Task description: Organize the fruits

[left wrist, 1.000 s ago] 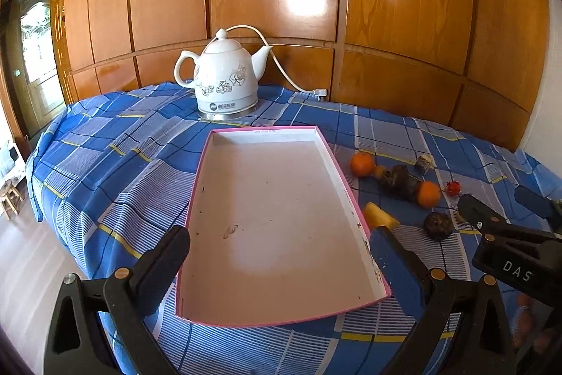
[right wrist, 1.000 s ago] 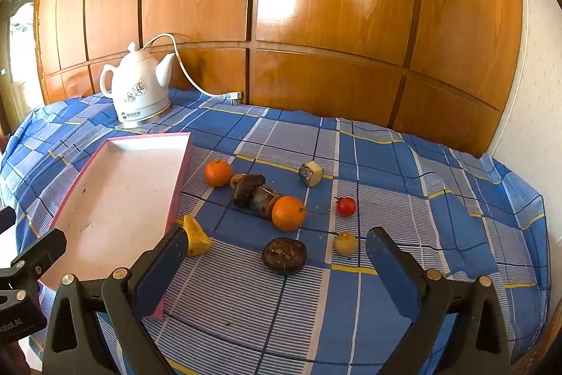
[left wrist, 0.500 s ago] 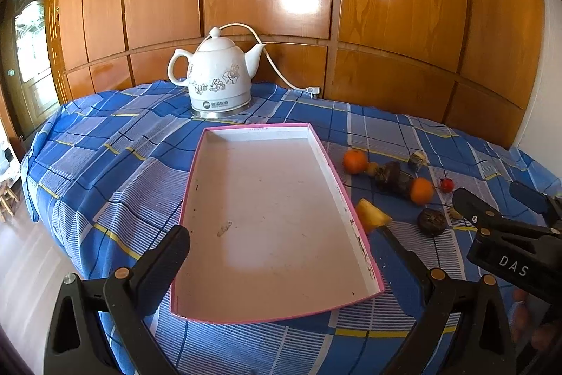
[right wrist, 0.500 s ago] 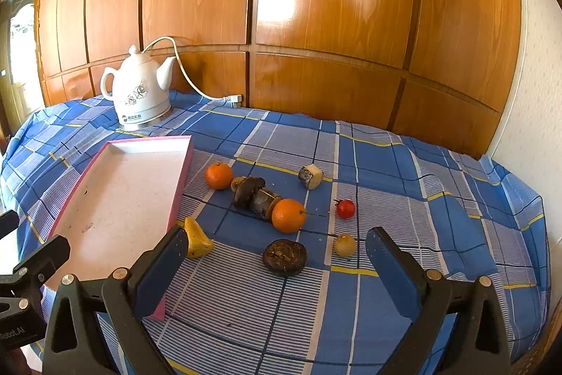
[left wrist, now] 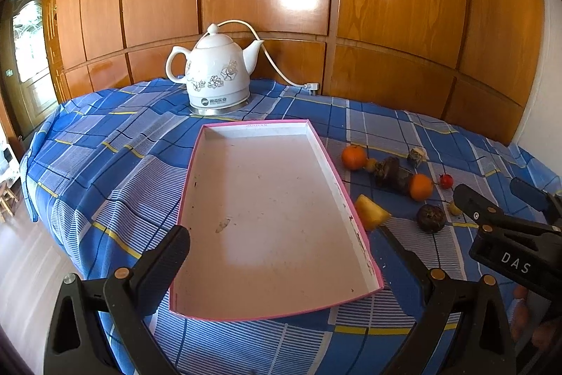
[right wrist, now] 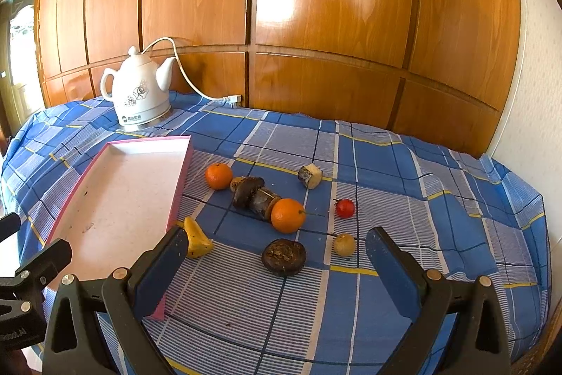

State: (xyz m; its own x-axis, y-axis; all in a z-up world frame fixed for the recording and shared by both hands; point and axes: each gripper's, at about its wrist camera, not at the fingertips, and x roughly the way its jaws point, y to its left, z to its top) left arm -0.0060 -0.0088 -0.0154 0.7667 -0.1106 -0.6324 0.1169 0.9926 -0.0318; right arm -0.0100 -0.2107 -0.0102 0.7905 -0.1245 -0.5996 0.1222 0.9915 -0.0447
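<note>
An empty pink-rimmed tray (left wrist: 363,255) (right wrist: 175,199) lies on the blue checked cloth. To its right lie several fruits: two oranges (right wrist: 218,175) (right wrist: 288,215), a yellow piece (right wrist: 196,238) against the tray's edge, dark brown fruits (right wrist: 254,195) (right wrist: 283,257), a small red fruit (right wrist: 345,208), a small yellow one (right wrist: 344,245) and a cut piece (right wrist: 310,176). My left gripper (left wrist: 284,259) is open and empty over the tray's near end. My right gripper (right wrist: 277,266) is open and empty, near the round dark fruit; it also shows in the left wrist view (left wrist: 498,202).
A white electric kettle (left wrist: 217,79) (right wrist: 138,94) with a cord stands behind the tray, against the wood-panelled wall (right wrist: 316,6). The table's edge drops off at left (left wrist: 38,199) and right (right wrist: 537,234).
Both grippers have pulled back and risen slightly, so the tray and fruits sit a little farther off. Nothing on the table moved; both grippers stayed open.
</note>
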